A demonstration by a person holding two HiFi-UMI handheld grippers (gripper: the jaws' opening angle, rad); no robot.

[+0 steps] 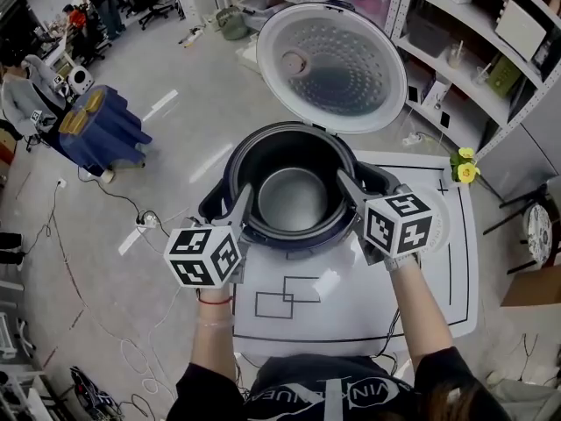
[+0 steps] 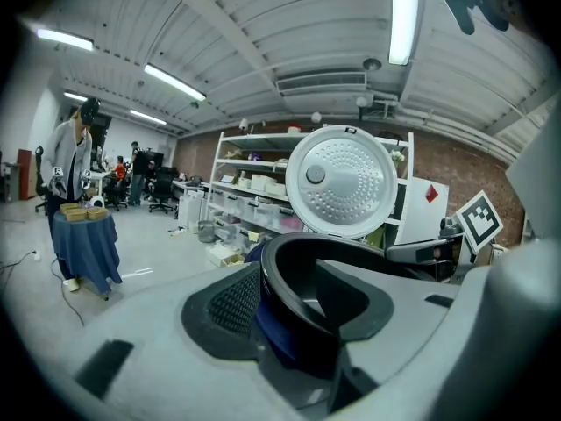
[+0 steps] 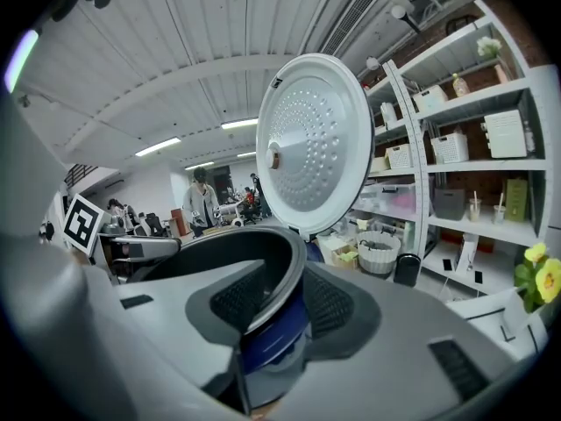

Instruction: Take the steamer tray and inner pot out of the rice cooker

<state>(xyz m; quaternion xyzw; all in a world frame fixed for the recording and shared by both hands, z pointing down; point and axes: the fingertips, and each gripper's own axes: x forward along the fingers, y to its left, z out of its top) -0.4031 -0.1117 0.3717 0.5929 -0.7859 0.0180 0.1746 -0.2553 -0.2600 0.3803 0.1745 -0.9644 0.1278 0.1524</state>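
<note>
The dark blue rice cooker (image 1: 294, 242) stands open on the white mat, its round lid (image 1: 333, 68) tipped up behind it. The metal inner pot (image 1: 294, 198) sits inside; I see no steamer tray in it. My left gripper (image 1: 240, 202) straddles the cooker's left rim (image 2: 289, 261), one pad outside the blue wall and one jaw inside the pot, with a gap. My right gripper (image 1: 358, 187) straddles the right rim (image 3: 289, 261), its ribbed pads (image 3: 238, 301) close on either side. Nothing is lifted.
The white mat (image 1: 351, 301) with black outlines covers the table in front of me. A white round item (image 1: 447, 226) lies partly hidden behind the right cube. Yellow flowers (image 1: 465, 167) stand at the right, shelves (image 1: 491, 51) beyond. A blue-draped stand (image 1: 101, 130) and cables are on the floor at the left.
</note>
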